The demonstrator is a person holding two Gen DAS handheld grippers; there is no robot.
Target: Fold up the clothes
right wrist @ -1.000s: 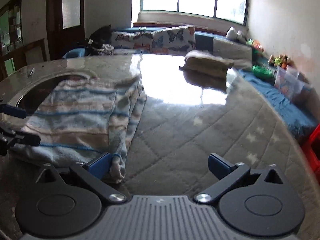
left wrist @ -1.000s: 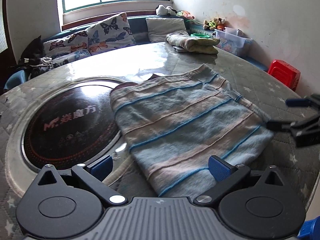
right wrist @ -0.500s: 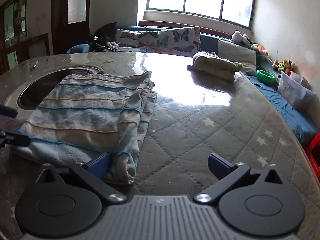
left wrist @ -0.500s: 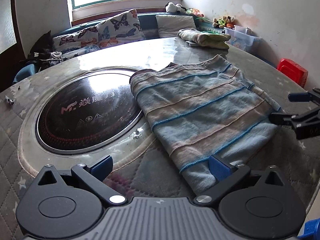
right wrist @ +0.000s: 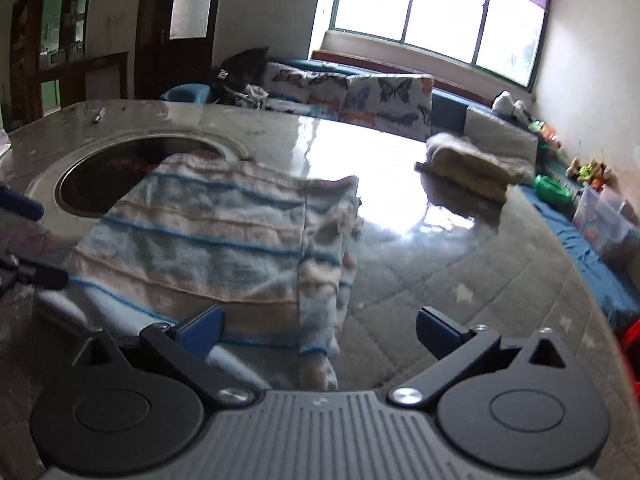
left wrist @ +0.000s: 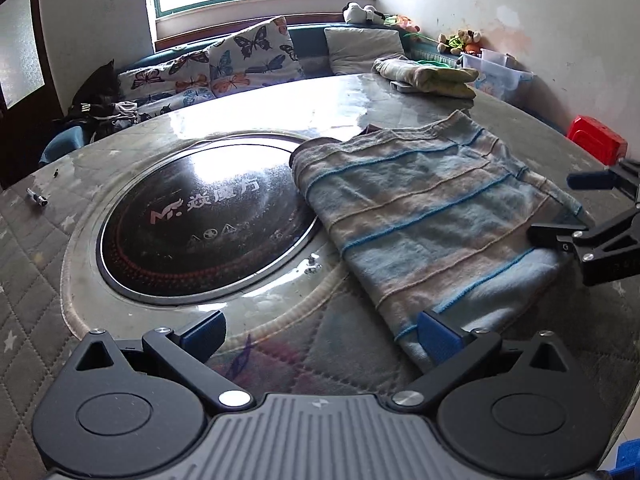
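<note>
2 grippers flank striped garment (left wrist: 432, 216), lying doubled on round table (left wrist: 280, 96), partly over inset cooktop (left wrist: 200, 224). Left gripper (left wrist: 320, 338) and right gripper (right wrist: 318, 330): jaws spread, empty, poised at near corners, likely for grasping.

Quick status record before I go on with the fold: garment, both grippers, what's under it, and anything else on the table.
garment: striped garment, lying flat and folded over on itself
under it: one end overlaps the round black cooktop; the rest lies on the quilted table cover
left gripper: open, holding nothing, right finger at the garment's near corner
right gripper: open, holding nothing, near the garment's edge
other cloth: folded pile at the far side of the table
small item: metal piece near the left table edge
</note>
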